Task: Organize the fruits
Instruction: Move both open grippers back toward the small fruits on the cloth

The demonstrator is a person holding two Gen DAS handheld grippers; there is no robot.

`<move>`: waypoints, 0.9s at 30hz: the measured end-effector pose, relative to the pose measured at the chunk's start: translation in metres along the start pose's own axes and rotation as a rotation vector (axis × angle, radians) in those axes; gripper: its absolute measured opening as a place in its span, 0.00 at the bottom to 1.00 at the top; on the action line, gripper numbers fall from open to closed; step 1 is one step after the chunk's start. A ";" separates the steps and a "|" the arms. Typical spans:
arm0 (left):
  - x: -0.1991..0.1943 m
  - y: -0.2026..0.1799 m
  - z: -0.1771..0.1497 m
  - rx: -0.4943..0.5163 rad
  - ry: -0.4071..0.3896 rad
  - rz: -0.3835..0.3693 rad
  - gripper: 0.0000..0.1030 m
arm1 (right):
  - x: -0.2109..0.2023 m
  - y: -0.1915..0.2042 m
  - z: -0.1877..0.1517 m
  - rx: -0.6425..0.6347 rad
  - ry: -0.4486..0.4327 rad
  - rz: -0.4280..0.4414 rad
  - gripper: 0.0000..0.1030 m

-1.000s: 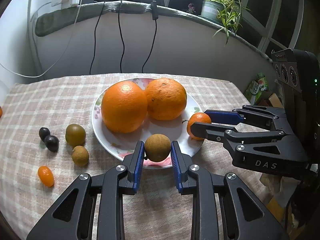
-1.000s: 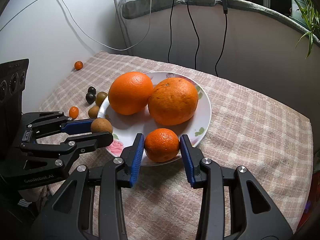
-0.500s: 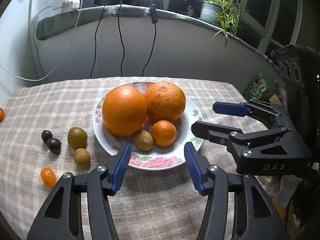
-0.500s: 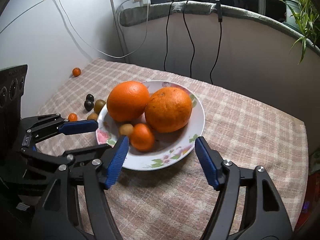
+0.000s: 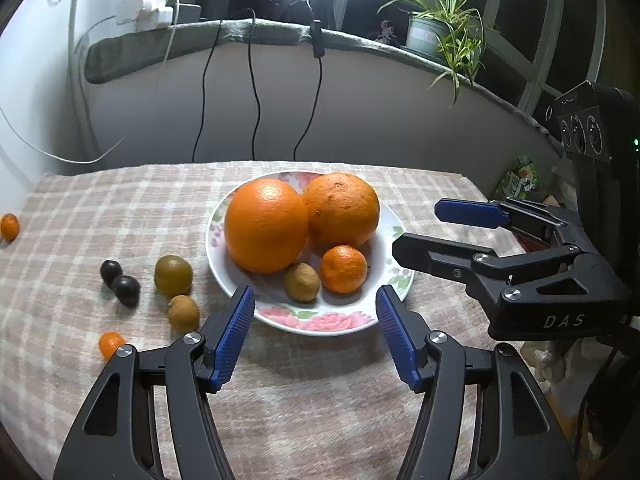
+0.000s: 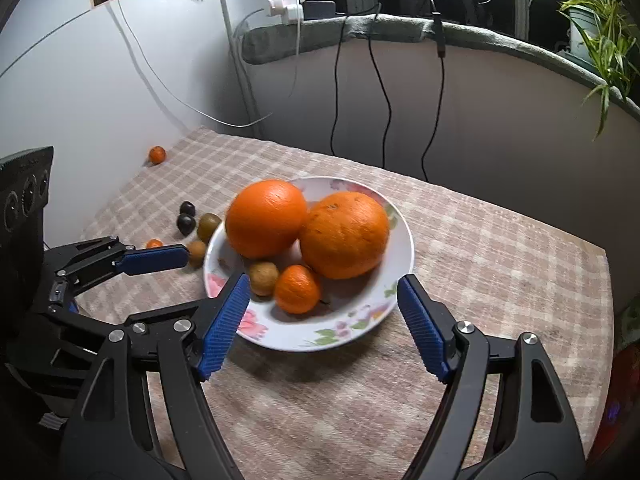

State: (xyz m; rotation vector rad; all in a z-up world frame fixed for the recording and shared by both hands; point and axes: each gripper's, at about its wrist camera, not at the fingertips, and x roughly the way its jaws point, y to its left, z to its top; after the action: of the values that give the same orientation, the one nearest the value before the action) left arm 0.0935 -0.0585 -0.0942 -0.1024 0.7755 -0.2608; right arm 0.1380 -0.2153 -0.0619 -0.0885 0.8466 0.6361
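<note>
Nearest in the left wrist view, the left gripper [image 5: 315,304] stands with its blue ribbed pads spread wide just short of the near rim of the white flower-patterned plate [image 5: 320,322]. Its jaws have just been opening, and nothing is between them. The right gripper [image 6: 323,296] stands likewise at the plate's near edge in its own view – pads wide apart, jaws just opened further, gripping nothing, with only the plate's rim lying in the gap.

On the plate, at the front, a small brown round fruit [image 5: 302,281] lies touching a small orange mandarin [image 5: 343,269]. Behind these sit two large oranges side by side and touching: a smooth one [image 5: 266,230] on the left and a rougher, duller one [image 5: 341,209] on the right.

The plate rests on a beige-and-white checked cloth [image 5: 120,208] that covers the table. Left of the plate, loose on the cloth, lie a tiny orange kumquat [image 5: 110,344], a brown round fruit [image 5: 183,313], a larger olive-green round fruit [image 5: 173,275] and two dark purple fruits [image 5: 119,283] touching each other. Farther off, near the cloth's left edge, sits another small orange fruit [image 5: 9,227] – well apart from the rest.

Beyond the table a grey wall rises to a cloth-covered ledge, from which black cables [image 5: 252,92] hang down. On the ledge stand a white power strip [image 5: 144,10] and a green potted plant [image 5: 444,36].
</note>
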 end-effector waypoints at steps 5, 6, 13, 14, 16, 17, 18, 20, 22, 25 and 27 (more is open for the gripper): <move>-0.010 0.009 -0.002 -0.011 -0.012 0.013 0.61 | -0.003 0.011 0.008 -0.020 -0.014 0.020 0.77; -0.011 0.011 -0.002 -0.015 -0.013 0.016 0.61 | -0.003 0.014 0.009 -0.023 -0.016 0.028 0.76; -0.027 0.033 -0.007 -0.052 -0.032 0.043 0.61 | 0.001 0.036 0.021 -0.063 -0.015 0.086 0.77; -0.028 0.038 -0.009 -0.060 -0.034 0.049 0.61 | 0.002 0.040 0.022 -0.073 -0.014 0.094 0.76; -0.032 0.048 -0.012 -0.078 -0.034 0.064 0.61 | 0.005 0.048 0.026 -0.091 -0.010 0.110 0.76; -0.033 0.052 -0.014 -0.084 -0.034 0.069 0.61 | 0.006 0.051 0.027 -0.099 -0.008 0.117 0.76; -0.034 0.057 -0.015 -0.094 -0.033 0.076 0.61 | 0.008 0.055 0.029 -0.107 -0.004 0.127 0.77; -0.036 0.064 -0.018 -0.107 -0.033 0.088 0.61 | 0.013 0.062 0.033 -0.124 0.005 0.146 0.76; -0.039 0.072 -0.021 -0.120 -0.034 0.098 0.61 | 0.019 0.069 0.037 -0.142 0.015 0.164 0.76; -0.042 0.083 -0.024 -0.137 -0.033 0.114 0.61 | 0.028 0.078 0.041 -0.167 0.030 0.181 0.76; -0.043 0.090 -0.026 -0.150 -0.033 0.123 0.58 | 0.034 0.085 0.044 -0.184 0.040 0.196 0.76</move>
State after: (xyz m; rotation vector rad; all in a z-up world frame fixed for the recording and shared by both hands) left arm 0.0631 0.0402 -0.1008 -0.1992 0.7648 -0.0834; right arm 0.1370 -0.1156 -0.0418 -0.1868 0.8405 0.8981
